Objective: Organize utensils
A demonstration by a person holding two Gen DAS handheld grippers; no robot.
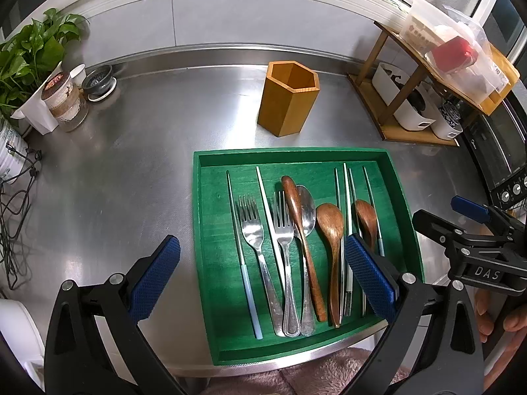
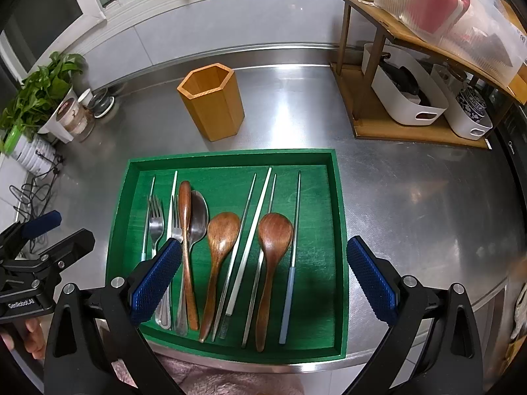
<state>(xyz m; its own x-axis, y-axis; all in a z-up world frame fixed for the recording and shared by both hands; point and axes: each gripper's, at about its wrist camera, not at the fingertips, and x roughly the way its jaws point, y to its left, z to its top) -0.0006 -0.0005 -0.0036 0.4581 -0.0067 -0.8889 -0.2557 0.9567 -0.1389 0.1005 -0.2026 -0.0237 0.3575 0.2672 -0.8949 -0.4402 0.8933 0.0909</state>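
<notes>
Both grippers, left (image 1: 262, 271) and right (image 2: 263, 275), hover open over the tray (image 2: 339, 230). Chopsticks (image 2: 252, 240) look thin, stiff, slippery: pinch mid-shaft.

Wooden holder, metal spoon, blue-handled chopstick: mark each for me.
Wooden holder (image 2: 214, 112): right wrist view, front wall.
Metal spoon (image 2: 199, 217): right wrist view, bowl.
Blue-handled chopstick (image 2: 287, 302): right wrist view, blue handle.
</notes>
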